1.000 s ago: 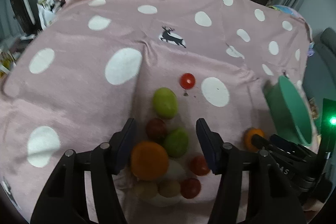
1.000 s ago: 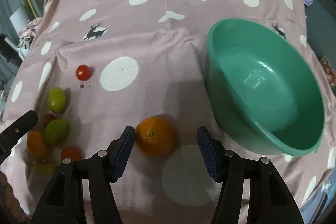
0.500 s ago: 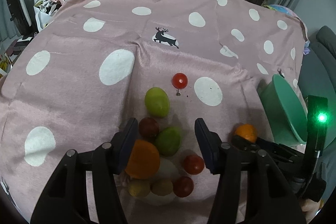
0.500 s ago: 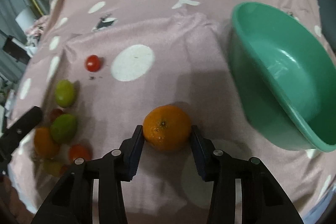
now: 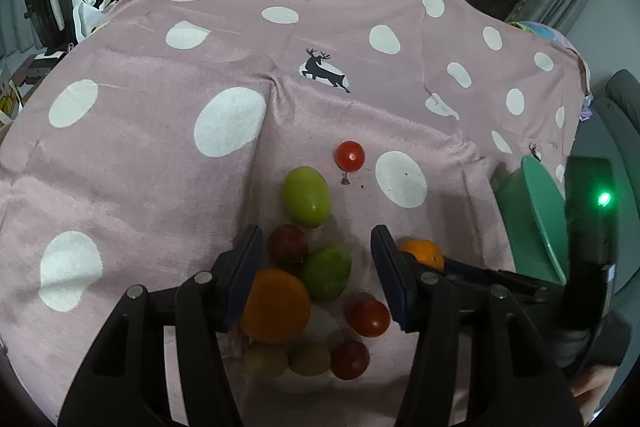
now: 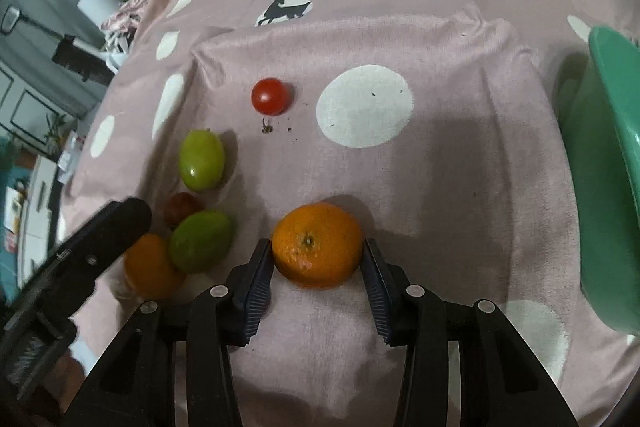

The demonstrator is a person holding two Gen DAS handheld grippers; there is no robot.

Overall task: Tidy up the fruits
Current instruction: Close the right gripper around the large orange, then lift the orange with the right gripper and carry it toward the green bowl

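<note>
Oranges (image 5: 275,307) — two; green fruits (image 5: 307,195) — two; red tomatoes (image 5: 350,155) — three.

Left wrist view angled steeply down, close over the fruit pile (image 5: 304,291), right wrist view just right of the pile, facing down, both sharing pile, pink dotted cloth (image 6: 440,167).
</note>
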